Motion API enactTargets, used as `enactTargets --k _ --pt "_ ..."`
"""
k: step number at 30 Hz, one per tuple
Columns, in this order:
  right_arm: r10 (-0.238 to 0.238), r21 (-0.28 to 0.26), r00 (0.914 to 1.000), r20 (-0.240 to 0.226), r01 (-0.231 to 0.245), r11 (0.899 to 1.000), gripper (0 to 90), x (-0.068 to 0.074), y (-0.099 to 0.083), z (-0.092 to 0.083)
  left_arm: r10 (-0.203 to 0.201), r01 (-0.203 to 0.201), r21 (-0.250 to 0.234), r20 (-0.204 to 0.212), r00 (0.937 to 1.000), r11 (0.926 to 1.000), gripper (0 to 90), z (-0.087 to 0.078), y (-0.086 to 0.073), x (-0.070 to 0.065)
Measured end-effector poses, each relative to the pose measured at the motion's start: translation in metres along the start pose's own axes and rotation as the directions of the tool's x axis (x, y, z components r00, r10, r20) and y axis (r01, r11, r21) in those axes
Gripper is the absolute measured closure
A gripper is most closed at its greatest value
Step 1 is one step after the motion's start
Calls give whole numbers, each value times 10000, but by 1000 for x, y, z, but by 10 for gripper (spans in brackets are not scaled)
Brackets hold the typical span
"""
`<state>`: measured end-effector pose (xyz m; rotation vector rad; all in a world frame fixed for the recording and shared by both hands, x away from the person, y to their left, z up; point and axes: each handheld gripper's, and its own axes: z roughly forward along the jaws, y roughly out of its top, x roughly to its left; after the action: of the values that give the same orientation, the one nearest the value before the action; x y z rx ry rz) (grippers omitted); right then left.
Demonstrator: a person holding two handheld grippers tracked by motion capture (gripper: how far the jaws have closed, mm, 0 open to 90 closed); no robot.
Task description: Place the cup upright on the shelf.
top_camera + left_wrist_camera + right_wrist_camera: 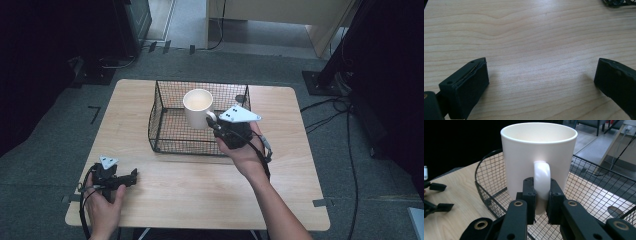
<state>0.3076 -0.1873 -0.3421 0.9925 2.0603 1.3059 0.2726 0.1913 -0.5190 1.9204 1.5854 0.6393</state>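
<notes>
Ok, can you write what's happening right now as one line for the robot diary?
right gripper: shut on mug handle, mug above wire basket | left gripper: open, low over table

Even overhead light on the worktop; dark surroundings at nine and three o'clock; glare on the mug handle; soft, blurry frames.

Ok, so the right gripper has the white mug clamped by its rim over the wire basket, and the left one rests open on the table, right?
Not by the rim: the right gripper view shows the right gripper shut on the white mug by its handle. The rest holds: wire basket, left gripper open.
</notes>
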Motion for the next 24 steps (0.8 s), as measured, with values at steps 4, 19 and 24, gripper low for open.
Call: enactTargets --k 4,19,24 --pt "142 -68 9998 -169 -143 9999 809 -6 0 14 -3 3 -13 -3 10000 10000 0 0 0 0" --pt "432 194 9991 -20 -432 9989 809 -16 -9 54 12 -12 -11 -9 10000 10000 0 0 0 0" --pt "497 289 9987 50 -499 9983 809 -19 -11 63 17 -17 -2 -7 10000 10000 0 0 0 0"
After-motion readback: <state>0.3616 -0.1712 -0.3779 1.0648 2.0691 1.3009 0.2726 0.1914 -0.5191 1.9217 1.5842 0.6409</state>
